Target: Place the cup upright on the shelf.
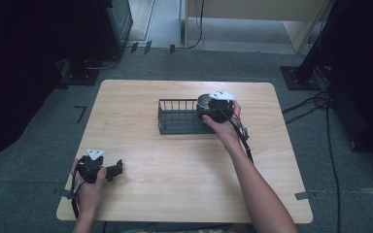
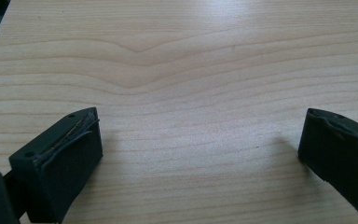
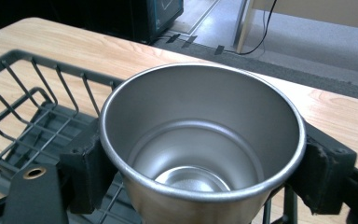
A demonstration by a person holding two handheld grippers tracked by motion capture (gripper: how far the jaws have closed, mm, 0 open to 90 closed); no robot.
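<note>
Right tool [image 3: 200,172] is clamped on the steel cup [image 3: 200,140], holding it upright over the right end of the wire basket [image 1: 175,119]. Left tool [image 2: 200,154] rests spread apart on the bench [image 1: 175,165].

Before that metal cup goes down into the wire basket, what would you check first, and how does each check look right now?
1. Grip on the steel cup: the right gripper has a jaw on each side of its wall. Ok.
2. Cup upright, mouth up and nothing inside: ok.
3. Cup over the dark wire basket, at its right end: ok.
4. Basket floor under the cup free: cannot tell, the cup hides it.
5. Left gripper out of the way: open over bare table, near the front left corner. Ok.
6. Basket flat on the table: ok in the high view.
</note>
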